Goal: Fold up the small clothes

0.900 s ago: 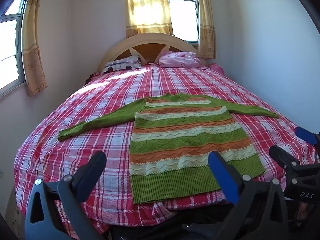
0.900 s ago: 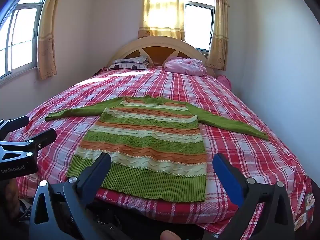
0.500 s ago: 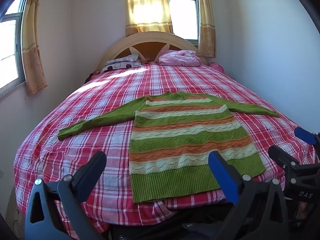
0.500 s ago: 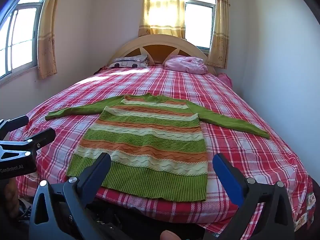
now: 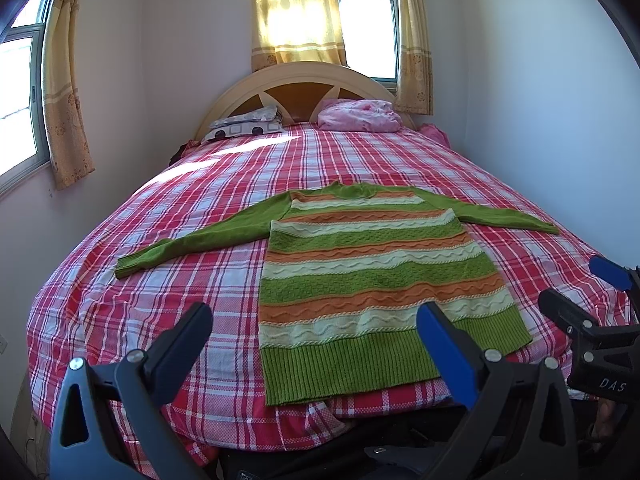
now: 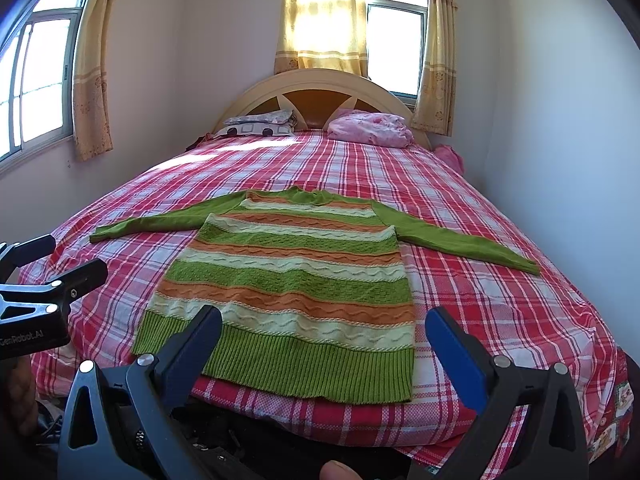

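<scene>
Beyond spread fingers [image 5: 446, 350] — sweater [image 5: 372, 280], flat

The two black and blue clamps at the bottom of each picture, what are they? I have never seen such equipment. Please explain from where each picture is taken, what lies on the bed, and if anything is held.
They are hand-held grippers: a person carries one in each hand, and a wide-angle camera on each looks forward along its two fingers. One picture comes from the left gripper, the other from the right gripper. Each view also shows the other gripper at its edge.

On the bed, with its red plaid sheet, a striped green, orange and cream sweater lies flat with both sleeves spread out and its hem toward the cameras. A patterned pillow and a pink bundle lie by the headboard.

Nothing is held: both grippers are wide open, short of the sweater.
</scene>
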### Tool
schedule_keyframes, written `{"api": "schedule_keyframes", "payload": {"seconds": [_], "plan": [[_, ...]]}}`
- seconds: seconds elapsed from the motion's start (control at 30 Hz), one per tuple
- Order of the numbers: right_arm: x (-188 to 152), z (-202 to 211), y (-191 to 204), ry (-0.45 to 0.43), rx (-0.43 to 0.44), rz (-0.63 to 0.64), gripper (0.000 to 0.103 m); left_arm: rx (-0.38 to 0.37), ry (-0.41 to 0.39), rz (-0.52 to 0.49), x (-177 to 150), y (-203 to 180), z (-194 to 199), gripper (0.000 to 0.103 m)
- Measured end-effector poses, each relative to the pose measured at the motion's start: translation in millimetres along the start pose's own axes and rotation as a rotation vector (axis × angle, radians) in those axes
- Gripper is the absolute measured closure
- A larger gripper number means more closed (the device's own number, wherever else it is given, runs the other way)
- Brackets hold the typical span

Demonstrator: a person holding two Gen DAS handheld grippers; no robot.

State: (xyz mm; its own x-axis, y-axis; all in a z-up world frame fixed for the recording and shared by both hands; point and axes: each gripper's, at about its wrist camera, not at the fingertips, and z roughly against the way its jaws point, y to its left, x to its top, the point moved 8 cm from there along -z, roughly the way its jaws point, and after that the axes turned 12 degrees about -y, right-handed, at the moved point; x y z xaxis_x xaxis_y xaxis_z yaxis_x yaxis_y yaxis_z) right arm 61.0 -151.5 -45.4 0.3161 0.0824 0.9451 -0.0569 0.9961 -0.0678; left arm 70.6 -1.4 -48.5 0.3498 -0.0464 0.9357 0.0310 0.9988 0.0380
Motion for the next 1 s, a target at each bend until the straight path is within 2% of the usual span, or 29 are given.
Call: {"api": "schedule_keyframes", "payload": {"seconds": [1.0], "plan": [[-1.1,-2.4,-4.6,0.007,-0.001,-0.006,0.001,0.002,0.018,0.012,-3.2,6.4,-2.7,0.0]]}}
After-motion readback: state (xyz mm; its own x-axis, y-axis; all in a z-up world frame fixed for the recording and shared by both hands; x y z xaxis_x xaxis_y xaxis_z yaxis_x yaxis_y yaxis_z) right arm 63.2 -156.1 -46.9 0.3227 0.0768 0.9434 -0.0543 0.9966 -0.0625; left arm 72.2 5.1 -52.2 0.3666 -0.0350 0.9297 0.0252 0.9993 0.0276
